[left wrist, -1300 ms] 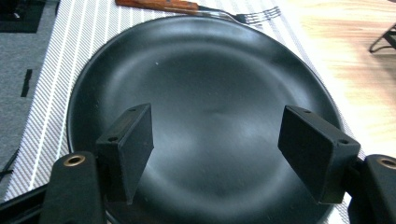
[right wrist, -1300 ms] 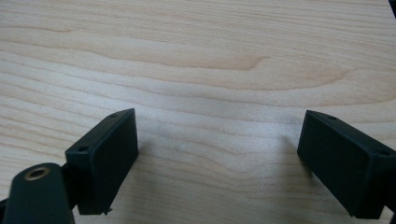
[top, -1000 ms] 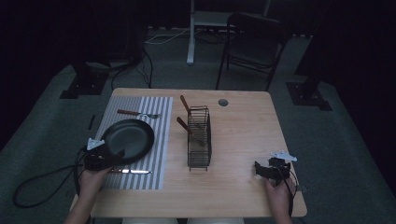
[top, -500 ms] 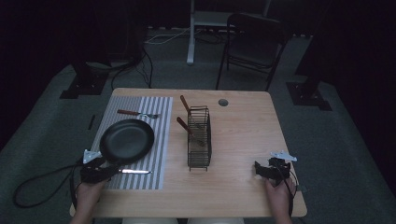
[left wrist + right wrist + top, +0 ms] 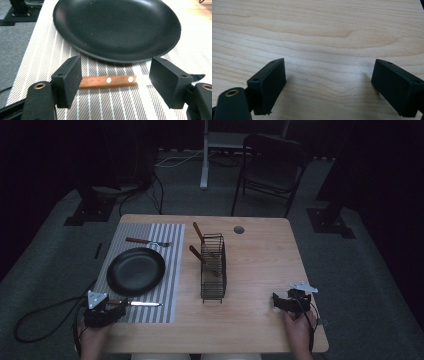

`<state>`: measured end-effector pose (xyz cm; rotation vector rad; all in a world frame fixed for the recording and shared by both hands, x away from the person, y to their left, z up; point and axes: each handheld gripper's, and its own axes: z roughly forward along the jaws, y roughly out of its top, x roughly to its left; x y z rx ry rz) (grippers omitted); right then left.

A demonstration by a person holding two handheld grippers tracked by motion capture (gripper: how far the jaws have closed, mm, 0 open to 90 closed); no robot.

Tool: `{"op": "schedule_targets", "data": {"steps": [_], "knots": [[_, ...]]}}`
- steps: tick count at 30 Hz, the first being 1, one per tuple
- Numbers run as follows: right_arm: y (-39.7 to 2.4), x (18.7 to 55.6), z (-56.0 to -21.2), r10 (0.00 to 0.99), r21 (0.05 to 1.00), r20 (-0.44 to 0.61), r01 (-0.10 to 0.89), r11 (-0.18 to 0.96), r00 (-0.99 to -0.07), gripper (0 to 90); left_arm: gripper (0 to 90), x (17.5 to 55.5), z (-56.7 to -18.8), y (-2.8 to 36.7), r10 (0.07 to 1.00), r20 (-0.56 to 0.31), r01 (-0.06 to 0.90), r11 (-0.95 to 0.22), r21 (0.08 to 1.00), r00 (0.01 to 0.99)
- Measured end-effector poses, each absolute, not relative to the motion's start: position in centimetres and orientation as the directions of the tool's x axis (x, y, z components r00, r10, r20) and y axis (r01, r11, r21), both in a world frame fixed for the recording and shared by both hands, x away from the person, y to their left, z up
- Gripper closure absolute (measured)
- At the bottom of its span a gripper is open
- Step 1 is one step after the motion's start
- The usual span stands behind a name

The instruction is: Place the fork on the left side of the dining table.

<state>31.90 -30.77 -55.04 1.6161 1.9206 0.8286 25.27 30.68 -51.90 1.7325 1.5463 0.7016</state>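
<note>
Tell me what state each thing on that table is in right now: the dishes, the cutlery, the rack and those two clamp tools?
Black plate: empty, flat on the striped mat.
Knife: lying on the mat in front of the plate, untouched.
Fork: lying on the mat behind the plate.
Wire rack: upright, two wooden-handled utensils inside.
Left gripper: open, around the knife handle.
Right gripper: open, empty, over bare table.

My jaws: black. Plate [image 5: 117,27]: black. Knife handle [image 5: 108,81]: reddish-brown, two pale rivets. Placemat [image 5: 50,57]: grey-white stripes. Tabletop [image 5: 317,32]: pale woodgrain.
</note>
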Motion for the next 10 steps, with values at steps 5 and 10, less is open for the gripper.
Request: {"op": "schedule_targets", "data": {"steps": [5, 10], "knots": [[-30.78, 31.9, -55.04, 0.984, 0.72, 0.013, 0.685, 0.113, -0.176, 11.9, 26.8, 24.46, -52.13, 31.09, 0.991, -0.059, 0.605, -0.026, 0.795, 0.12], [-30.77, 31.91, -55.03, 0.984, 0.72, 0.013, 0.685, 0.113, -0.176, 11.9, 26.8, 24.23, -52.16, 31.17, 0.992, -0.052, 0.604, -0.027, 0.797, 0.114]]}}
